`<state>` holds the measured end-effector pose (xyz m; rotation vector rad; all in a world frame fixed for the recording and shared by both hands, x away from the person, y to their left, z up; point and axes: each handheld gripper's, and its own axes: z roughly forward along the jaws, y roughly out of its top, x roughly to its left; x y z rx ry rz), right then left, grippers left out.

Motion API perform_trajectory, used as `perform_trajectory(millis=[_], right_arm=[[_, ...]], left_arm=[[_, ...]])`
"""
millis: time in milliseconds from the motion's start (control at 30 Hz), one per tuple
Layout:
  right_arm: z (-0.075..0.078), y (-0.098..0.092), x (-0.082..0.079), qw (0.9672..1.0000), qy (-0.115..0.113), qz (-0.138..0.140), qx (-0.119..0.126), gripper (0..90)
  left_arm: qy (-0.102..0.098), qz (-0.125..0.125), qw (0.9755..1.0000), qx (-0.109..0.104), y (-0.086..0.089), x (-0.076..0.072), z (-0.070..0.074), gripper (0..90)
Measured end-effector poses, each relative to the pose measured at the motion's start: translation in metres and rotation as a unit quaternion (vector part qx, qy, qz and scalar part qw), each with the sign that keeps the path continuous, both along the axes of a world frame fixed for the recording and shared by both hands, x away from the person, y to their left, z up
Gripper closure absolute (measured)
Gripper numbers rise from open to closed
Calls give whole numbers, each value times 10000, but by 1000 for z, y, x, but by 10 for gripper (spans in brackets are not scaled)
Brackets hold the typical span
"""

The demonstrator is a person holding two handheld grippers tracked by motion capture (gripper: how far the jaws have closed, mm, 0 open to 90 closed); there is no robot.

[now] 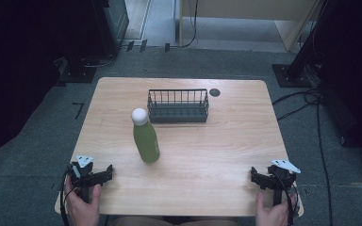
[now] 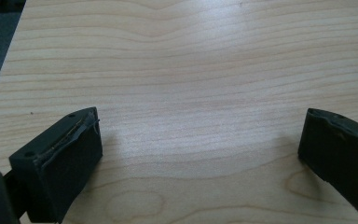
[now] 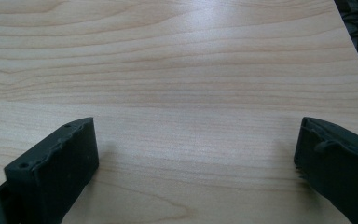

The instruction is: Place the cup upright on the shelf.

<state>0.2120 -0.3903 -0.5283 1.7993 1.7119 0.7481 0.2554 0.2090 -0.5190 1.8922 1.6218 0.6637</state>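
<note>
- The left gripper sits at the lower left of the high view, resting at the near edge of the desk with a hand behind it. In the left gripper view its jaws stand wide apart with nothing but bare wood between them.
- The right gripper mirrors it at the lower right of the high view, a hand on its handle. In the right gripper view its jaws are likewise spread, empty, over plain wood grain.
- Nearest to them is the green bottle, left of centre in the high view. It stands upright on the desk, well apart from both grippers and closer to the left one. Its white round cap tops a narrower neck.
- Just behind the bottle, toward the upper middle of the frame, is a dark wire basket, which looks empty. It stands near the bottle; I cannot tell whether they touch.
- A small dark round spot lies on the desk beside the basket's right end.
- I judge the bottle to be rigid, with a smooth and likely slippery wall. If full it would be fairly heavy. Being tall on a narrow base, it could tip from a nudge near the top.
- The best hold is probably across the straight green body around mid-height, jaws square to its sides, rather than on the rounded cap, where they could slide off.
</note>
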Motion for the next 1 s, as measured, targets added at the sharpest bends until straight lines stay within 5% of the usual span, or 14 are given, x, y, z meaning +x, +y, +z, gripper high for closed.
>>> perform_trajectory(millis=[600, 1000], right_arm=[[0, 2, -1, 10000, -6, -4, 32, 0], [13, 46, 9, 9986, -168, 478, 129, 0]], left_arm=[[2, 2, 10000, -1, 0, 0, 0, 0], [-2, 1, 10000, 3, 0, 0, 0, 0]])
